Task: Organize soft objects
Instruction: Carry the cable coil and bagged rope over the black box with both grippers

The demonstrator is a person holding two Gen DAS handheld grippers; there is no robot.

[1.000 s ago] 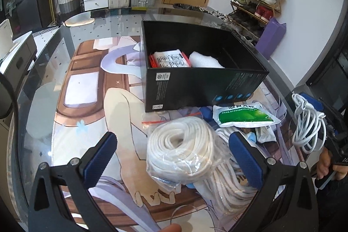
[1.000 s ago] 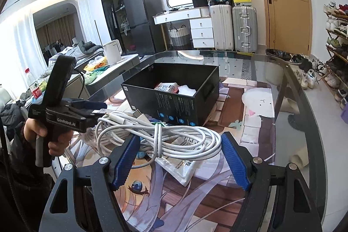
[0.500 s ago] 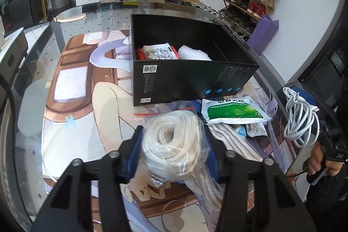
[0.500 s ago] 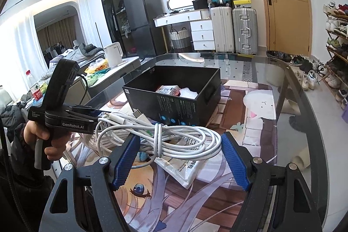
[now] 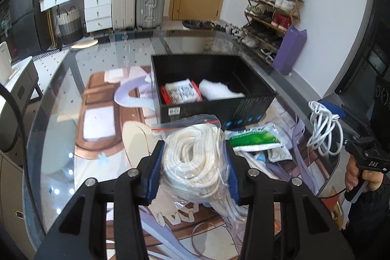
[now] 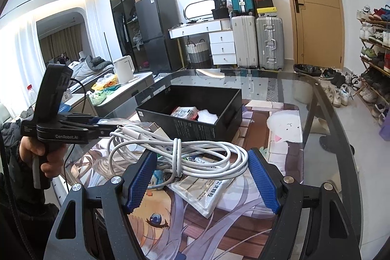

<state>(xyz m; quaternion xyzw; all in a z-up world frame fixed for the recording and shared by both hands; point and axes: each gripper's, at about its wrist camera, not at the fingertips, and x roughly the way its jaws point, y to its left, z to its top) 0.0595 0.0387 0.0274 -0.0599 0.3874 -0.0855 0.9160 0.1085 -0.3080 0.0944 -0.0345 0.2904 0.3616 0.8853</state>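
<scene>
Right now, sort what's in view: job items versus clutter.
Job:
- bagged white rope coil, clamped in left tool
- white cable bundle, at right tool
- black box
- green-and-white packet

Clutter:
- suitcases
- shoe rack
- kettle
</scene>
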